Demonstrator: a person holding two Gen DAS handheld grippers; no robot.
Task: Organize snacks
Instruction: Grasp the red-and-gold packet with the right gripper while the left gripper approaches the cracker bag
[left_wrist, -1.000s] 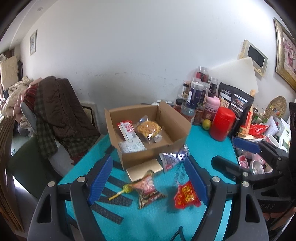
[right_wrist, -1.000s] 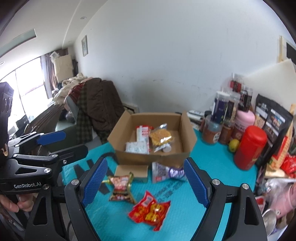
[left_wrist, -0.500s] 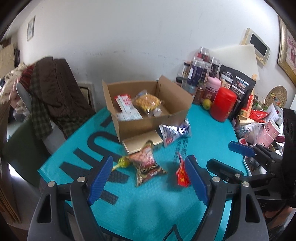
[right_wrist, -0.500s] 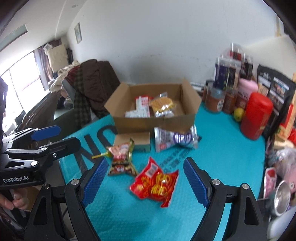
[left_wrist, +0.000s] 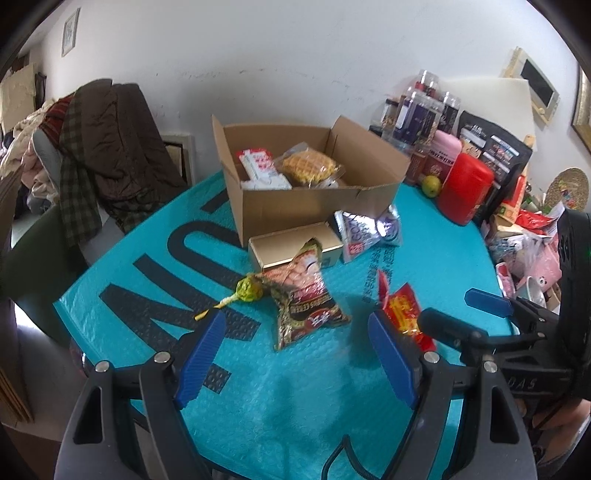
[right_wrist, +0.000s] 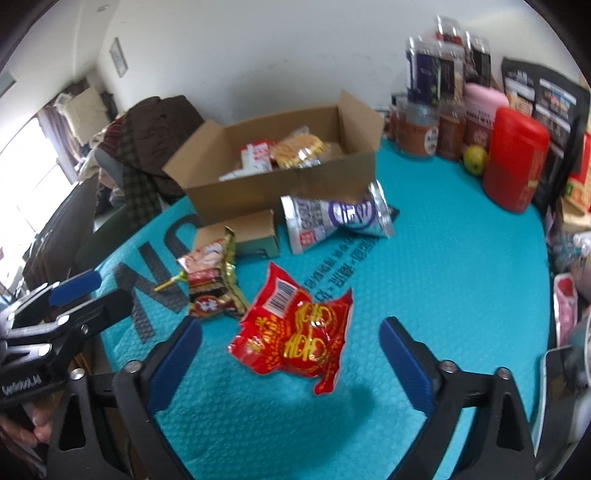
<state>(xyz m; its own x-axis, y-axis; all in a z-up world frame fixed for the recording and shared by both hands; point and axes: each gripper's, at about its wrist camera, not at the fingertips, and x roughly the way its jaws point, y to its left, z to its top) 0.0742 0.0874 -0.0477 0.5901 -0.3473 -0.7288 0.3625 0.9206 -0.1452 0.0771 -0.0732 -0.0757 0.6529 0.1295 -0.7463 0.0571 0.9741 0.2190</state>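
Right wrist view: the right claw (right_wrist: 290, 363) hangs over the crinkled red foil snack packet (right_wrist: 295, 328), its blue pads opening wide with nothing pinched; the packet lies flat on the turquoise-covered bench (right_wrist: 443, 295) just ahead of the pads. In the left wrist view, the left claw (left_wrist: 295, 363) is spread and empty too, aimed at the brown-and-red printed snack bag (left_wrist: 303, 299), which lies beside a yellow-wrapped lollipop (left_wrist: 249, 290). Behind them a small flat tan carton (left_wrist: 284, 247) and a silver-and-purple foil pouch (left_wrist: 365, 230) rest against the open brown cardboard box (left_wrist: 314, 206), which already holds several wrapped snacks.

The step in hand looks like the reach for the loose packets, one per claw. Next, each claw would need to come down until its pads straddle a packet, close on the thin foil, then lift and carry it over the box wall. Slippery, flat wrappers may slide out unless pinched at a raised crease.
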